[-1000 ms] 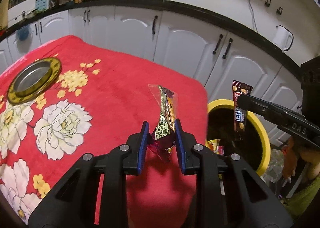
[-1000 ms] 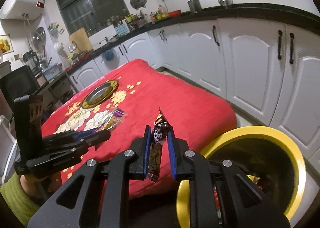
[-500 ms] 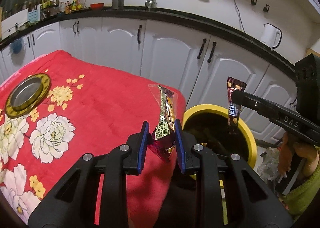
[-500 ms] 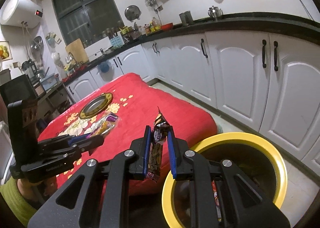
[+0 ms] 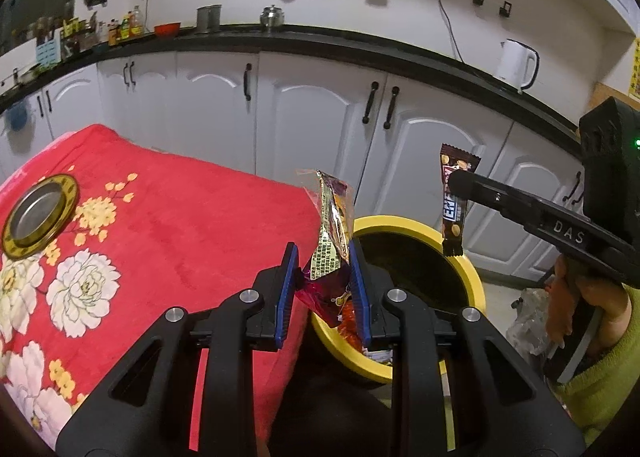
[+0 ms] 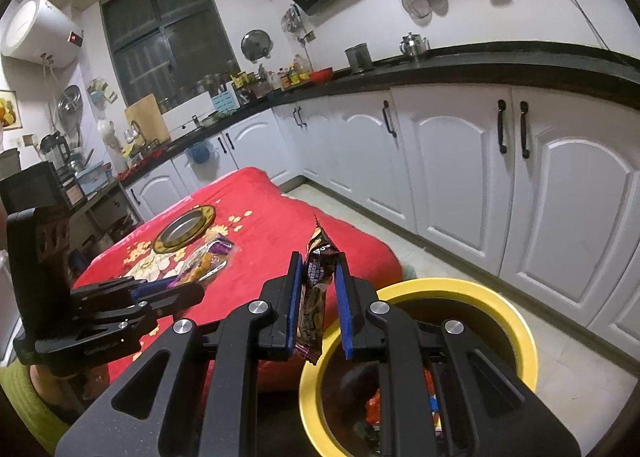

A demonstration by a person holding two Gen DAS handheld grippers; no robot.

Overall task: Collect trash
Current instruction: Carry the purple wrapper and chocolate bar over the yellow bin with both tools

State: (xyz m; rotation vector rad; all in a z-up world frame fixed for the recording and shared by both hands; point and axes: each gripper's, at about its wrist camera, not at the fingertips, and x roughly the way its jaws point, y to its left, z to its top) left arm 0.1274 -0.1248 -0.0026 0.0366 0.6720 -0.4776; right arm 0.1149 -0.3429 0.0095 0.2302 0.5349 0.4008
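- Both tools have swung off the red bench (image 5: 168, 225) toward the yellow bin (image 5: 474, 281); bin now fills more of both views, so the drop looks close.
- Left tool (image 5: 323, 277): nearly closed, pinching a crinkled foil wrapper (image 5: 332, 233), upright, over the near rim.
- Right tool (image 6: 316, 297): nearly closed on a dark bar wrapper (image 6: 314, 297), hanging above the bin mouth.
- Trash already inside.

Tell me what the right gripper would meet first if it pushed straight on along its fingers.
Probably the yellow bin. The right gripper, shut on the dark snack bar wrapper, points down over the bin's near rim, so it would likely enter the mouth and reach the trash inside. Depth is hard to judge here.
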